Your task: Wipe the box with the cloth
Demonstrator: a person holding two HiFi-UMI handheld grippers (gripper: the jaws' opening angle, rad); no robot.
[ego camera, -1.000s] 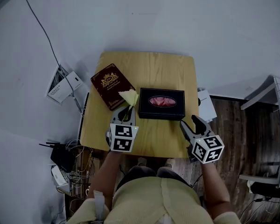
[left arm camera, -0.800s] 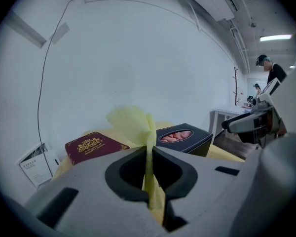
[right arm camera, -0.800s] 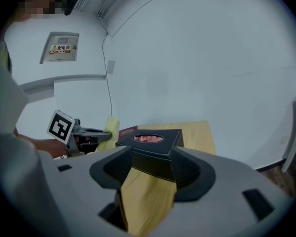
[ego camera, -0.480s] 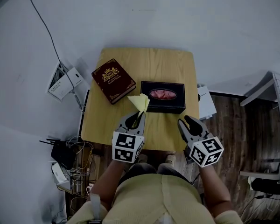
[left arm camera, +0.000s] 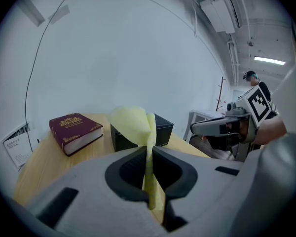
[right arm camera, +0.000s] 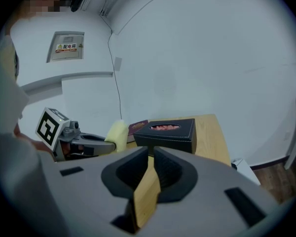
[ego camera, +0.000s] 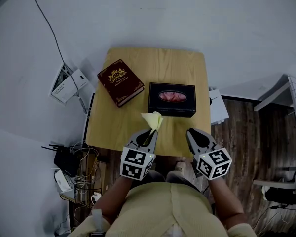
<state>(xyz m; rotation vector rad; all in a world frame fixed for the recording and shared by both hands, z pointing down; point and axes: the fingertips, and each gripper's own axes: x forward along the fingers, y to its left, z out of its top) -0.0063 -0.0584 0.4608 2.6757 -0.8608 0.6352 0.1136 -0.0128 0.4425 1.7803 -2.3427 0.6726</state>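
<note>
Fingers (left arm camera: 180, 174) of your left gripper (left arm camera: 149, 152) pinch the yellow cloth (ego camera: 153, 119), 7 o'clock of the box (ego camera: 171, 99) | your right gripper (ego camera: 196, 137): fingers closing, nothing between them | book (ego camera: 121, 82): box's 10 o'clock

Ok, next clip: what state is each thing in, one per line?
cloth: pinched in the left jaws, held off the table
left gripper: shut on the cloth
right gripper: jaws closing, almost together, nothing between them
box: upright on the table, untouched, pink contents showing in the top opening
book: closed, lying flat beside the box
</note>
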